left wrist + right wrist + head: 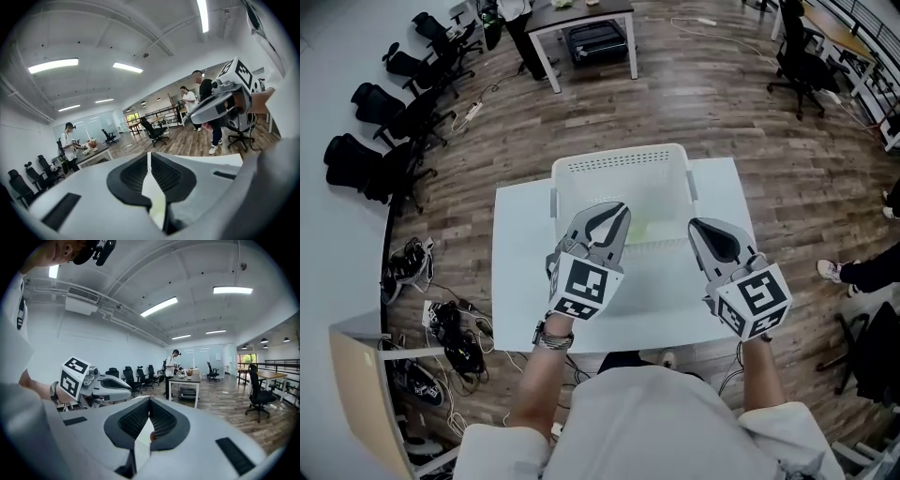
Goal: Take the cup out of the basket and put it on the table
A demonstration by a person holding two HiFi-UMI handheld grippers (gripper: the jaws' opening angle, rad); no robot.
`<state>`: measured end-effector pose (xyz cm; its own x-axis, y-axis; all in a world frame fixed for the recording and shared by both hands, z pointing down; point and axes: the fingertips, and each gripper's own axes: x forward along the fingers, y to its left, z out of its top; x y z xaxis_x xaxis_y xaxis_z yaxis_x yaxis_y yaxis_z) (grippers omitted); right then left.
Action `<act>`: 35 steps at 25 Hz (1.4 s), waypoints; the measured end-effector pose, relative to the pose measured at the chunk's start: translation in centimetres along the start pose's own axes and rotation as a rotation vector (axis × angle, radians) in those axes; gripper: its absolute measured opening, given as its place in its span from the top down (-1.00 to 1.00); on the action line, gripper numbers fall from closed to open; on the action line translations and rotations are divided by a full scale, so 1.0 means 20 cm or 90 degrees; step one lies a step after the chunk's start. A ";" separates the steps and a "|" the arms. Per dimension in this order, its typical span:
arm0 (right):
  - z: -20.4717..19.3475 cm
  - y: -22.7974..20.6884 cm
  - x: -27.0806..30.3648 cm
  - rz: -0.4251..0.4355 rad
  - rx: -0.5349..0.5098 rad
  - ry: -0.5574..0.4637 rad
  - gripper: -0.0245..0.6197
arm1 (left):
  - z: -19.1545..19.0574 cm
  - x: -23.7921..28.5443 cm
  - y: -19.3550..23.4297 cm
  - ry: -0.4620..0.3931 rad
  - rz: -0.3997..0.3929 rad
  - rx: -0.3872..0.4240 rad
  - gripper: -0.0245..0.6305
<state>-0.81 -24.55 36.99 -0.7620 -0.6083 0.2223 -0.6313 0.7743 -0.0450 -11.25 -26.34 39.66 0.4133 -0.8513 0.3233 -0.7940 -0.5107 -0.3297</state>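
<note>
On the white table (pixel 516 281) in front of the person sits one white slatted basket (pixel 619 155), and from where I stand it is the only one. Over its near edge the person holds two tongs side by side, one in each hand, both tilted up and away from the body. The left gripper (pixel 622 208) has its jaws parted only by a thin slit, with nothing between them. The right gripper (pixel 694 225) has its jaws closed tip to tip, also on nothing.

Down in the basket, near its front wall and between the two tongs, lies a pale yellow-green shape that I take to be the cup (pixel 645 228). I can make out just one, and only faintly.

By my reckoning the job has hardly begun. The cup lies in the basket, neither tong touches it, and the bare table has nothing set on it. Reaching in, gripping, lifting out and setting down are all left.
</note>
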 end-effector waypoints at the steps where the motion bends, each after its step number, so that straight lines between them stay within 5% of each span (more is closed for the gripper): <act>1: -0.01 -0.02 0.03 -0.003 0.005 0.005 0.87 | -0.03 0.04 0.02 0.009 -0.011 0.001 0.85; 25: -0.28 -0.21 0.46 -0.060 0.089 0.111 0.87 | -0.66 0.57 -0.02 0.250 -0.300 0.053 0.76; 35: -0.35 -0.23 0.51 -0.060 0.103 0.146 0.87 | -0.90 0.67 -0.07 0.354 -0.370 0.059 0.74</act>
<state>-4.60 -33.08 46.32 -0.6582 -0.6067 0.4458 -0.7263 0.6676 -0.1638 -12.59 -34.90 60.52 0.4469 -0.2748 0.8513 -0.4701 -0.8818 -0.0379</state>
